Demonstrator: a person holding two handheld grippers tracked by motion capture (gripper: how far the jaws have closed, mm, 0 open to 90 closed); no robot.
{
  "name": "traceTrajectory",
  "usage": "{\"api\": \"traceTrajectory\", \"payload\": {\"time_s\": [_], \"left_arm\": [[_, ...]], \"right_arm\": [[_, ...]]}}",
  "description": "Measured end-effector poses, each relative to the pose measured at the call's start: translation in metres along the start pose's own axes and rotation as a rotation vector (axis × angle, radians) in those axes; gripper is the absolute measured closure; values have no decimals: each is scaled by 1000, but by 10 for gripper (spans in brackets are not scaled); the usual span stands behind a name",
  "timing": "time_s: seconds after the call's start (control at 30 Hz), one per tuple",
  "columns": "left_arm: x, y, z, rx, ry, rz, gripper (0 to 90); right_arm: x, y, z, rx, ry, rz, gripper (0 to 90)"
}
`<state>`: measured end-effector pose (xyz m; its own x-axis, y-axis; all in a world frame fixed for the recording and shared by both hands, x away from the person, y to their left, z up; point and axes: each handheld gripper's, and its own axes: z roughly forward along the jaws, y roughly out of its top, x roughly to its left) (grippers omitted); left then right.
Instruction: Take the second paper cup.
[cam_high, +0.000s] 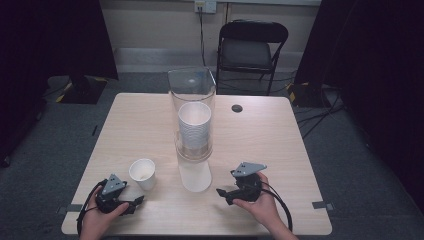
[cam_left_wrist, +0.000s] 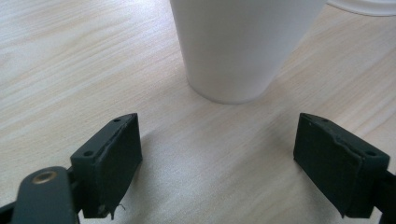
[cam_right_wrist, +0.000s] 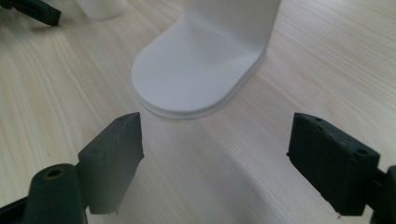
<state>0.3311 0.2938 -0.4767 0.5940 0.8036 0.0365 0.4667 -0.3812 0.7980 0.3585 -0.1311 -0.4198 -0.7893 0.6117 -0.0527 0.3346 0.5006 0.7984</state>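
Observation:
A single white paper cup (cam_high: 143, 173) stands upright on the wooden table (cam_high: 270, 145), front left. Just short of it my left gripper (cam_high: 139, 201) rests low, open, with the cup (cam_left_wrist: 233, 46) ahead of the jaws and nothing between them (cam_left_wrist: 217, 154). A tall clear dispenser tube (cam_high: 192, 95) at the table's middle holds a stack of white cups (cam_high: 194, 127) above a white base (cam_high: 195, 177). My right gripper (cam_high: 222, 195) sits front right, pointing left at that base (cam_right_wrist: 196, 74). It is open (cam_right_wrist: 215, 158), with bare table between its pads.
A round dark grommet (cam_high: 237, 108) is set into the table behind the dispenser. A black folding chair (cam_high: 250, 50) stands beyond the far edge. In the right gripper view, a jaw of the left gripper (cam_right_wrist: 37, 11) and the single cup (cam_right_wrist: 100, 8) show at the top left.

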Motion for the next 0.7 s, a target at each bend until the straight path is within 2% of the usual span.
{"api": "traceTrajectory", "payload": {"time_s": [0.13,0.47,0.6,0.7], "left_arm": [[0,0,0,0,0,0,148],[0,0,0,0,0,0,148],[0,0,0,1,0,2,144],[0,0,0,1,0,2,144]], "right_arm": [[5,9,4,-18,28,-2,172],[17,37,14,-56,59,-21,174],[19,42,16,-67,60,-25,174],[19,45,18,-82,72,-10,174]]}}
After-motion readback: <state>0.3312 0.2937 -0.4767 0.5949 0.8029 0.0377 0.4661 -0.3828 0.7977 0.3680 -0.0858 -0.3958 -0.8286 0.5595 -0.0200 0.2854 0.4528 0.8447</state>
